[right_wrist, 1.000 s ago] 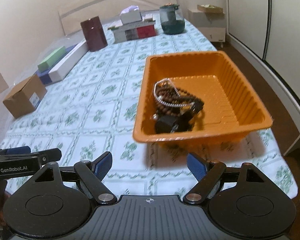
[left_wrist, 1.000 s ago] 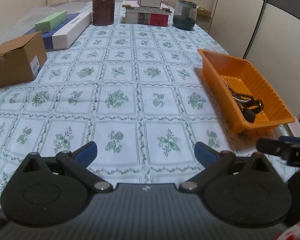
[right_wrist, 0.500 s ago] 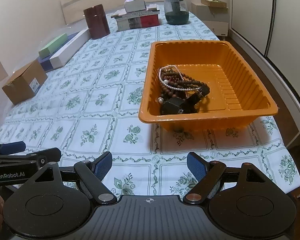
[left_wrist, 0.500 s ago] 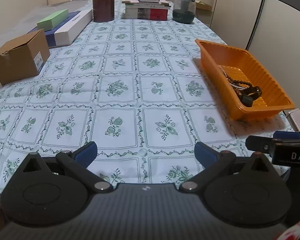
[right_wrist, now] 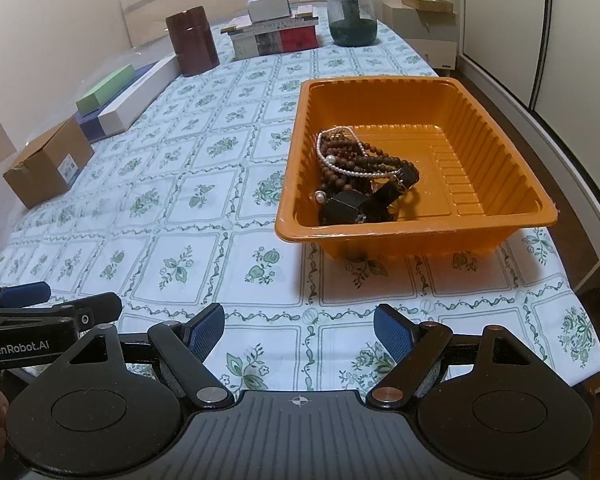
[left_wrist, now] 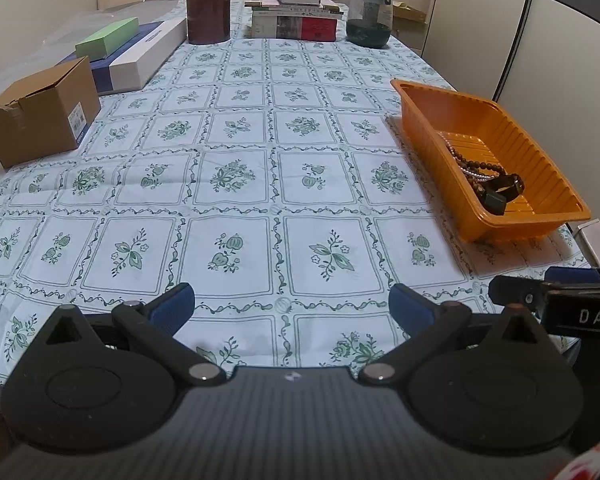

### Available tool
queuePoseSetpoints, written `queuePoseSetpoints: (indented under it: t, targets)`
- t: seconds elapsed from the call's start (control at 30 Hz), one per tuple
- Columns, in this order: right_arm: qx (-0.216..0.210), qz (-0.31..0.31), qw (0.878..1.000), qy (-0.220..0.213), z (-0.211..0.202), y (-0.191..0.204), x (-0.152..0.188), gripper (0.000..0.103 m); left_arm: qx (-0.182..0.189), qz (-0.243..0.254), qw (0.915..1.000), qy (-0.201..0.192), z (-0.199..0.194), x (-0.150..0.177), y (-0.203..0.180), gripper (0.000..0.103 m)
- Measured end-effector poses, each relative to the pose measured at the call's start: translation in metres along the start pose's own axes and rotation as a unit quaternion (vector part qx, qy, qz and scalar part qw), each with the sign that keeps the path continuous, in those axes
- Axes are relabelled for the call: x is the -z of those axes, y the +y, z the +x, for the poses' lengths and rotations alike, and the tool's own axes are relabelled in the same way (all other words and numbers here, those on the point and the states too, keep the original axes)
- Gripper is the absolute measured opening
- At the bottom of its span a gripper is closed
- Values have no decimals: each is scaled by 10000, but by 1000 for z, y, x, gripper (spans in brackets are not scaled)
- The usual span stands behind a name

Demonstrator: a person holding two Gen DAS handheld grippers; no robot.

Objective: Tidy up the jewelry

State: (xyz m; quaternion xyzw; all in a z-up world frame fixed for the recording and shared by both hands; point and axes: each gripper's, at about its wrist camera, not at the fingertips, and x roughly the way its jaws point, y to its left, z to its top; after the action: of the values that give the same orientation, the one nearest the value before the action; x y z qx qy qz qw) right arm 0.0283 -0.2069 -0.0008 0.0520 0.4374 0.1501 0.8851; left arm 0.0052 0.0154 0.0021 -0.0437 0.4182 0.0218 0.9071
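On the flowered tablecloth [left_wrist: 236, 240], at about two o'clock from the left gripper [left_wrist: 291, 308], sat the orange tray [right_wrist: 496, 140]. A tangle of jewelry [right_wrist: 360, 172] lay in its near left corner: brown beads, a pearl strand, dark chunky pieces. The right gripper [right_wrist: 299, 332] hung short of the tray's near rim, its jaws spread wide and empty. The left one gaped just as wide over bare cloth, holding nothing. Both hung apart, side by side.

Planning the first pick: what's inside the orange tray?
The orange tray holds one tangled heap: brown bead strands, a white pearl strand and a black band with a boxy piece. Anything beneath the heap is covered.
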Motion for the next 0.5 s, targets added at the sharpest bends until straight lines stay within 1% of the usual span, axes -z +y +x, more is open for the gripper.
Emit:
queuePoseSetpoints:
  t: [0.5]
  targets:
    - [12, 8, 10000, 10, 0, -1, 0, 81, 30, -11, 10000, -14, 0, 0, -1, 102]
